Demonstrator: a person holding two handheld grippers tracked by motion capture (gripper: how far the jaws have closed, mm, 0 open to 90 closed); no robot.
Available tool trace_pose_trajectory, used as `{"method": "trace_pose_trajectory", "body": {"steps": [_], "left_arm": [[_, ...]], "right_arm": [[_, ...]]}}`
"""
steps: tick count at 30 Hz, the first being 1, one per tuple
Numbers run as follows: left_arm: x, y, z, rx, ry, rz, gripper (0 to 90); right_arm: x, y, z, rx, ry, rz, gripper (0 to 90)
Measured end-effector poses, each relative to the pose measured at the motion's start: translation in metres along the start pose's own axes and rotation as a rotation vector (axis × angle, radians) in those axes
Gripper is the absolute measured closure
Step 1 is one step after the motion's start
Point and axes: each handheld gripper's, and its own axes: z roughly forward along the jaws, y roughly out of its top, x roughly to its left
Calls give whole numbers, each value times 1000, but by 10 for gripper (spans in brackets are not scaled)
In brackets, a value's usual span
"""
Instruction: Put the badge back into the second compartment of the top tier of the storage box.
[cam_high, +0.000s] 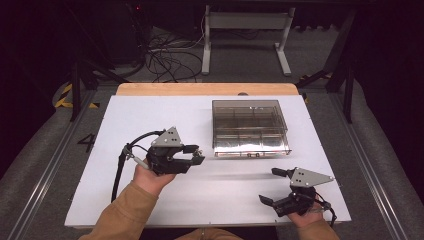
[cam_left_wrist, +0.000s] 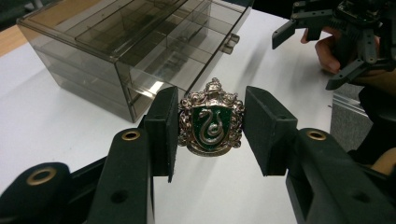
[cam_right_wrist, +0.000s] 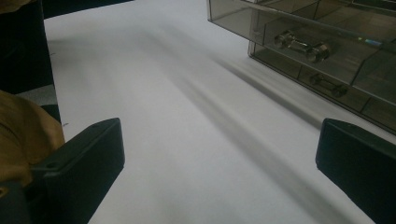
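Observation:
A small metal crest badge, green with a silver snake, sits upright between the pads of my left gripper, which is shut on it above the white table. A smoky clear drawer box stands right of this gripper; in the left gripper view the box lies just beyond the badge. My right gripper is near the front right of the table, jaws wide open and holding nothing. In the right gripper view the box shows its front with metal drawer handles.
The table's far edge is a wooden strip. Beyond it, a white desk frame and loose cables are on the floor. Mustard sleeves come in from the bottom. Bare white surface lies between the grippers.

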Motion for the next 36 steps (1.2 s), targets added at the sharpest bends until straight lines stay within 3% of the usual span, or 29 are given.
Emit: {"method": "trace_pose_trajectory", "body": {"steps": [13, 19, 32, 36], "left_arm": [[3, 7, 14, -13, -10, -5, 572], [7, 10, 20, -47, -54, -51, 572], [14, 17, 43, -103, -73, -140, 571], [13, 20, 51, -108, -66, -144, 571]], "right_arm": [[0, 0, -1, 0, 0, -1, 18], [0, 0, -1, 0, 2, -2, 18], [1, 0, -2, 0, 8, -4, 18], [0, -1, -2, 1, 10, -4, 18]]}}
